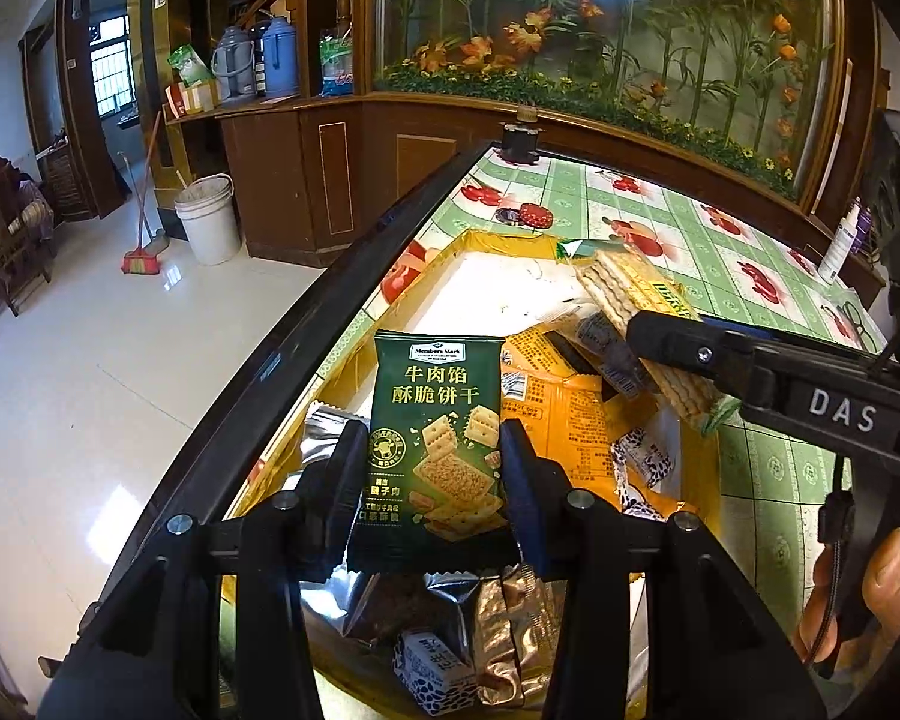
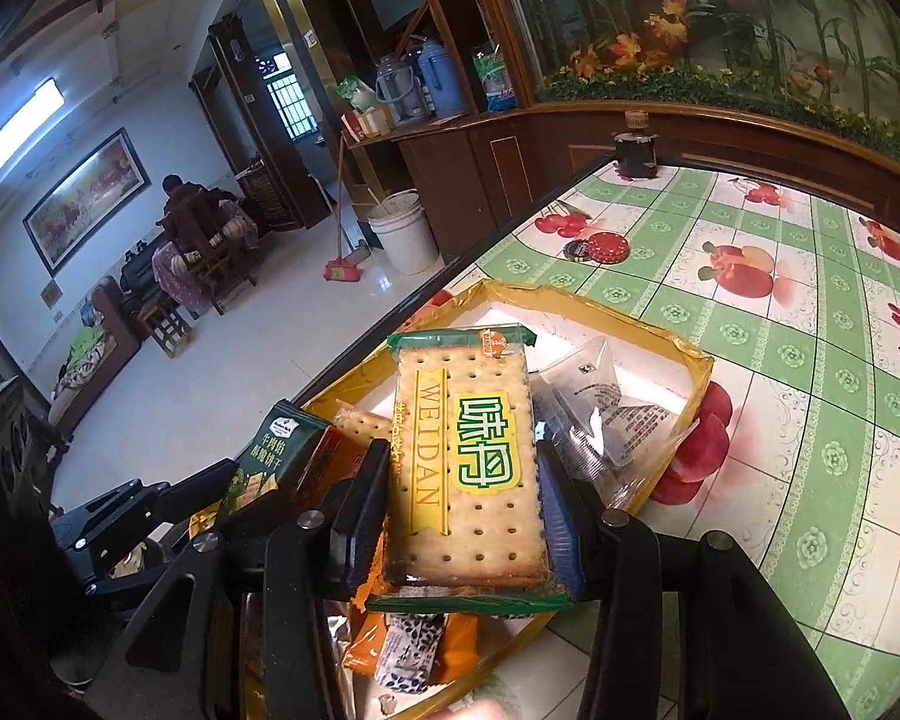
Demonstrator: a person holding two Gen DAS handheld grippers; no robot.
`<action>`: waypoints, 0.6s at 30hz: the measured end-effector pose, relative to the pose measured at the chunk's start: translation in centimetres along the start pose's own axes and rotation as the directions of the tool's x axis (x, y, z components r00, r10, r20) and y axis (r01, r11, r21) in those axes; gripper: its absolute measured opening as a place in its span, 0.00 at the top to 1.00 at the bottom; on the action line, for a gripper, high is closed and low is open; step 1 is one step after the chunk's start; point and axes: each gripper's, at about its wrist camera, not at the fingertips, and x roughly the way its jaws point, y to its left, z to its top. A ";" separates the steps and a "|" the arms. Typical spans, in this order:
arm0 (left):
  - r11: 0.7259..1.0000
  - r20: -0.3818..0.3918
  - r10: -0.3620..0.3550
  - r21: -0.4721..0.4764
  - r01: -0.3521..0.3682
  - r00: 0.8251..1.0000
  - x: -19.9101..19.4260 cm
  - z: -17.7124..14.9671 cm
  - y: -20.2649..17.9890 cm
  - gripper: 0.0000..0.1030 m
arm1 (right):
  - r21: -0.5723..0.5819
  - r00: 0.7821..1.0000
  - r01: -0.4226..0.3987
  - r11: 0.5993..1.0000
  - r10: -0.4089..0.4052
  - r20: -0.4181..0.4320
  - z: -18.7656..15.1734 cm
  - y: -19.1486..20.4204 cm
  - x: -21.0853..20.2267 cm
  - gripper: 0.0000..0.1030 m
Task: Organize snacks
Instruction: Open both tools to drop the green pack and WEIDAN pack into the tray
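Note:
My left gripper [image 1: 432,450] is shut on a dark green cracker packet [image 1: 438,420], held upright above a gold-rimmed box [image 1: 450,246] full of snacks. My right gripper [image 2: 459,480] is shut on a clear cracker pack with a green and yellow label [image 2: 468,456], over the same box [image 2: 699,363]. In the left wrist view that cracker pack [image 1: 636,300] hangs tilted at the right, in the right gripper's fingers [image 1: 678,342]. In the right wrist view the green packet [image 2: 270,456] shows at the left. Orange [image 1: 576,414], silver and spotted wrappers lie in the box.
The box sits on a table with a green checked fruit-print cloth [image 2: 780,300], near its dark left edge [image 1: 258,360]. A red lid [image 2: 607,247] and a black pot [image 2: 635,153] stand farther back. A white bottle [image 1: 840,240] is at the right. A person [image 2: 180,210] sits across the room.

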 end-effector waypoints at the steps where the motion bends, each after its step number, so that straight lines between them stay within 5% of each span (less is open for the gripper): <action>1: 1.000 0.000 -0.004 0.002 0.004 1.000 0.0 0.1 -0.1 0.58 | 0.003 1.000 0.001 1.000 -0.001 0.000 0.1 -0.2 0.1 0.54; 12: 0.998 -0.020 -0.030 0.045 0.031 0.999 0.2 0.7 -1.5 0.57 | 0.019 1.000 -0.014 1.000 0.015 -0.020 1.4 -0.8 1.5 0.51; 16: 0.998 -0.007 0.012 0.059 -0.011 1.000 -0.3 0.7 -1.8 0.25 | 0.015 1.000 -0.003 1.000 0.002 0.015 1.3 -0.6 0.5 0.31; 18: 0.998 0.009 0.021 0.051 -0.021 1.000 -0.8 0.7 -1.7 0.19 | 0.015 1.000 0.000 1.000 -0.001 0.024 1.3 -0.7 -0.1 0.30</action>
